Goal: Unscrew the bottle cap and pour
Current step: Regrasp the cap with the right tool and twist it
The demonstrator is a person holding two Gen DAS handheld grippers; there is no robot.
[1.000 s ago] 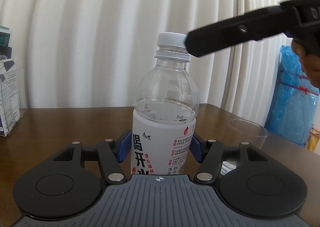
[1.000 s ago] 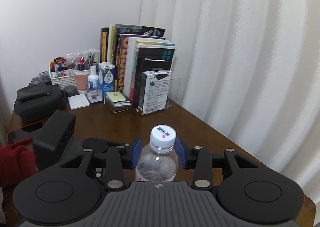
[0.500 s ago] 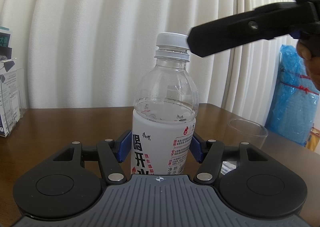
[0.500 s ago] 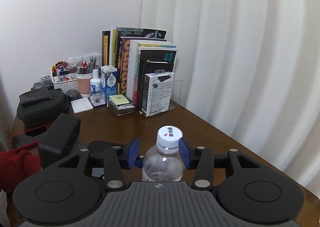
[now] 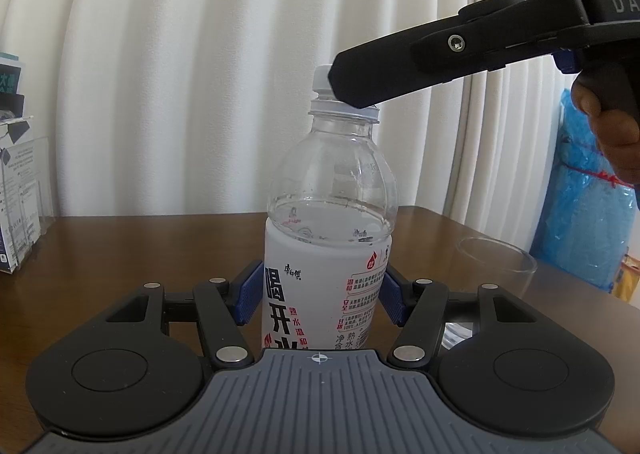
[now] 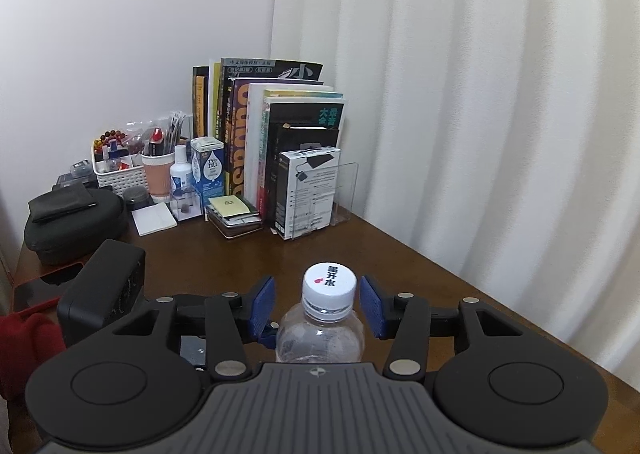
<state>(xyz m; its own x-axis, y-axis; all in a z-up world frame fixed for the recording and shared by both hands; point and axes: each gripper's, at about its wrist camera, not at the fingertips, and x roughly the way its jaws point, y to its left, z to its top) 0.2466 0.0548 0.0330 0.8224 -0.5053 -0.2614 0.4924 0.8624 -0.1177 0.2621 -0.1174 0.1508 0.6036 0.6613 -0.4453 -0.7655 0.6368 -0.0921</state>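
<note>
Over the last second the right gripper (image 6: 317,306) has come lower and closer, so its blue pads now flank the white cap (image 6: 329,289) at cap height instead of sitting beside the bottle's shoulder; in the left wrist view its black finger now covers most of the cap (image 5: 320,83). Its jaws are apart, with a visible gap between each pad and the cap. The left gripper (image 5: 319,296) has not shifted: its jaws are clamped on the labelled body of the bottle (image 5: 330,230), one blue pad pressed to either side of the white label. The bottle stands upright on the brown wooden table (image 5: 140,250), partly filled with clear water, cap on. A clear drinking glass (image 5: 496,266) stands on the table to the bottle's right, near the right edge, apart from the bottle. At the far left corner of the table, against the wall, stands a row of books (image 6: 268,141), with a white basket of small items (image 6: 118,169) beside them. White curtains (image 6: 480,113) hang behind the table.
</note>
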